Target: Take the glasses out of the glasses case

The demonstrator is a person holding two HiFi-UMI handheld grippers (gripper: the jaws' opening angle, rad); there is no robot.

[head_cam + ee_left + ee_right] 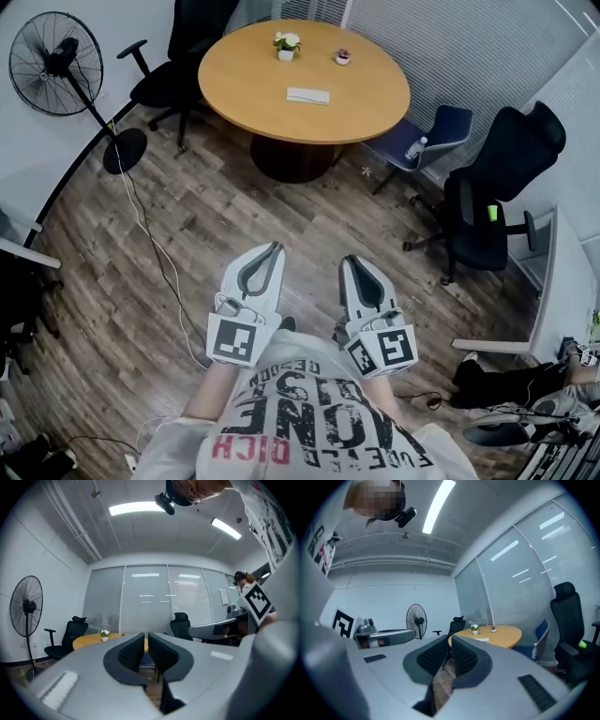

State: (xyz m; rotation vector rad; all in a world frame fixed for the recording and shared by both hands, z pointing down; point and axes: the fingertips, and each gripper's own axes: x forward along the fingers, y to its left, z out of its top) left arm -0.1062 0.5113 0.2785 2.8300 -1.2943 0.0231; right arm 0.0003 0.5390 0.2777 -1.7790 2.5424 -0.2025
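Glasses case (307, 95) on table (248, 89), seemingly closed; pot (286, 55) holds white flowers (287, 40)

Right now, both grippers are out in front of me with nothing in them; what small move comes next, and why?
Probably step toward the round table. The flat white thing that looks like the glasses case lies on it, while the left gripper and right gripper hover over the wood floor, well short of it, fingers shut and empty.
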